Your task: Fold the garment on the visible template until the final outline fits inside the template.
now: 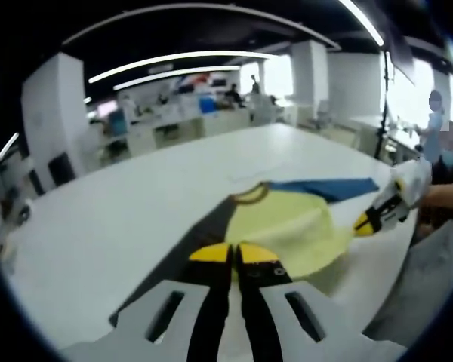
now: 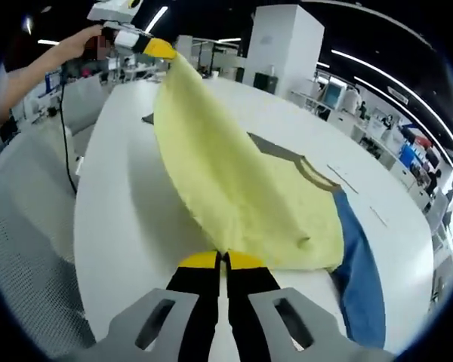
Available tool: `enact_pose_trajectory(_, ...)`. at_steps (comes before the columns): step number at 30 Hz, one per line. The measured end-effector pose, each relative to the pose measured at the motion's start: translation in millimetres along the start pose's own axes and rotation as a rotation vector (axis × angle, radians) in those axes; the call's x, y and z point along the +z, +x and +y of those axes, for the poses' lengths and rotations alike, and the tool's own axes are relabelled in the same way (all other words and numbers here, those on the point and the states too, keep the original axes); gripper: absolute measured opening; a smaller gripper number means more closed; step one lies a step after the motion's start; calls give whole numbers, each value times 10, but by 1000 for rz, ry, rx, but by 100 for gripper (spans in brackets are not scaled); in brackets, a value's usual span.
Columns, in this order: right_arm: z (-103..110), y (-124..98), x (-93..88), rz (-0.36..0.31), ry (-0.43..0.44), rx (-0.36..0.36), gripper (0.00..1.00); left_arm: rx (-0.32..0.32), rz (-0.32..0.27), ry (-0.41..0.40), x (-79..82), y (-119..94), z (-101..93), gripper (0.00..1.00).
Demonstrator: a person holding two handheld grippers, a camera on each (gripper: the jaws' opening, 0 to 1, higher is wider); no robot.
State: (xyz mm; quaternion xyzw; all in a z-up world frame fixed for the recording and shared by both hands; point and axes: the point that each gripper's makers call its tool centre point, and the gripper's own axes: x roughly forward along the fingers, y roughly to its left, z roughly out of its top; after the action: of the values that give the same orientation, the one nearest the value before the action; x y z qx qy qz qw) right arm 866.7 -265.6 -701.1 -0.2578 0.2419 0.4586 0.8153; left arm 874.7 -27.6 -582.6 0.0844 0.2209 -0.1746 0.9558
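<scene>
So in the left gripper view, the left gripper (image 1: 234, 255) comes up from 6 o'clock with its yellow-tipped jaws pinched together on the edge of the yellow T-shirt (image 1: 283, 222). The shirt lies on the white table (image 1: 136, 204), its brown collar (image 1: 251, 194) at about 12 o'clock from the jaws and a blue sleeve (image 1: 328, 188) stretching off toward 2 o'clock. Dark gray template (image 1: 185, 253) peeks out under the shirt at 9 o'clock. Over at 3 o'clock the right gripper (image 1: 368, 221) sits closed on the shirt's far edge.

Right gripper view: the left gripper (image 2: 160, 48) is up at 11 o'clock, held by a hand (image 2: 79, 41), lifting a shirt corner clear of the table (image 2: 128, 204). The right gripper (image 2: 224, 260) at 6 o'clock is clamped on the yellow shirt (image 2: 234, 173). Blue sleeve (image 2: 362, 271) runs down at 4 o'clock.
</scene>
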Motion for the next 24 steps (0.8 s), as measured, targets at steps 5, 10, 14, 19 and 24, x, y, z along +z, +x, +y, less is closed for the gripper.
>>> enact_pose_trajectory(5,-161,-250,98,-14,3,-40,3,-19,0,19,38,-17,-97,0)
enact_pose_trajectory(10,-235,-515,146,-2,-24,-60,2,-40,17,59,41,-68,-211,0)
enact_pose_trajectory(14,-197,-703,127,12,-48,-70,2,-64,57,96,-30,-132,-315,0)
enact_pose_trajectory(19,-60,-943,26,26,-45,-73,2,-120,111,98,-196,-270,-538,0)
enact_pose_trajectory(24,104,-1086,-114,67,-52,-75,2,-129,206,140,-459,-381,-642,0)
